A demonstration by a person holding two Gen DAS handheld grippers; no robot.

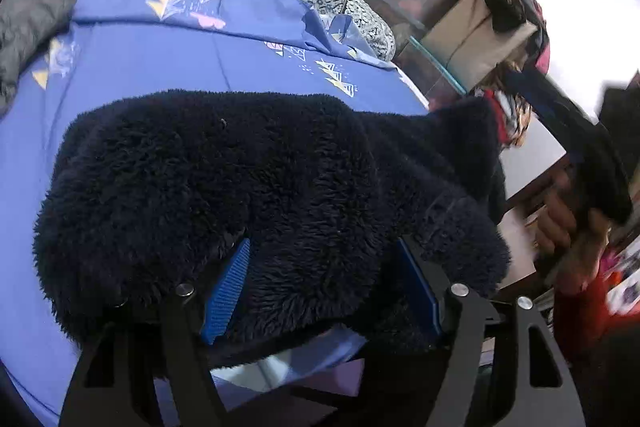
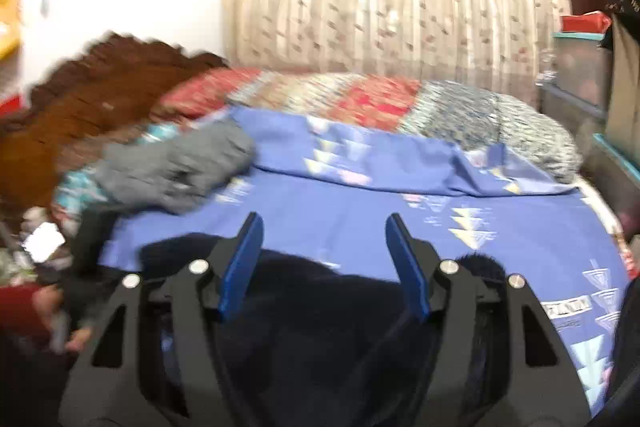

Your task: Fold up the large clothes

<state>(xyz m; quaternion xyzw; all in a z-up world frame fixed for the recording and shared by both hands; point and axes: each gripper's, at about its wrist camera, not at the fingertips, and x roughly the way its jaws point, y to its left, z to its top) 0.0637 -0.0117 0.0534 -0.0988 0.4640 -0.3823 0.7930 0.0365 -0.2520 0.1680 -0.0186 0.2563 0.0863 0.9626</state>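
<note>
Dark fleece garment (image 1: 256,187) buries the spread left tongs (image 1: 324,283); only the right view shows the right tongs (image 2: 324,263) gaping, holding nothing.

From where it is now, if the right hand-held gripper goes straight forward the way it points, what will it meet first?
Probably the blue bedsheet. The right hand-held gripper is open and points across the bed, over the dark fleece garment below its fingers. Farther on lies the patterned quilt; depth is unclear in this blurred view.
</note>
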